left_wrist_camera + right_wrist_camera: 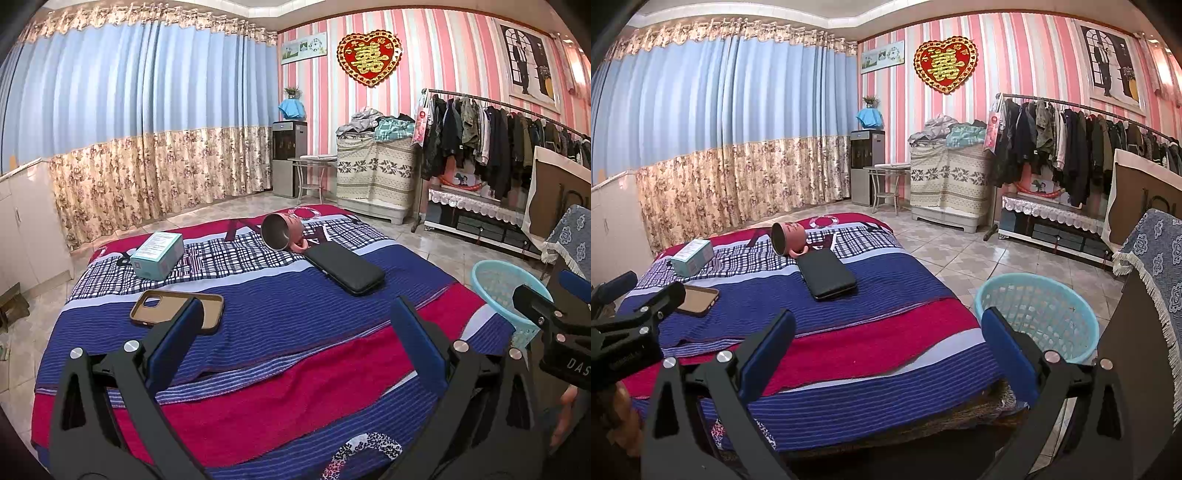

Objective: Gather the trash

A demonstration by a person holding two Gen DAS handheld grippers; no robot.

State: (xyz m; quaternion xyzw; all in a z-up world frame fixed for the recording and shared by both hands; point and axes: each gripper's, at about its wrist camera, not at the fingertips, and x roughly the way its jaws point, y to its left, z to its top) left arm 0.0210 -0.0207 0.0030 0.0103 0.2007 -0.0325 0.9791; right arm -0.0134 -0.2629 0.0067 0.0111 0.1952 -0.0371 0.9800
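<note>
On the low table under a striped red and blue cloth lie a teal box, a brown phone case, a pink mug tipped on its side and a black flat case. A light blue mesh basket stands on the floor to the table's right. My left gripper hovers open above the cloth's near half, its left finger just in front of the phone case. My right gripper is open over the table's right edge, its right finger in front of the basket. Nothing is between either pair of fingers.
A clothes rack and a low cabinet line the right wall. A covered piece of furniture stands close on the right by the basket. Curtains, a water dispenser and a small table stand at the back. Tiled floor surrounds the table.
</note>
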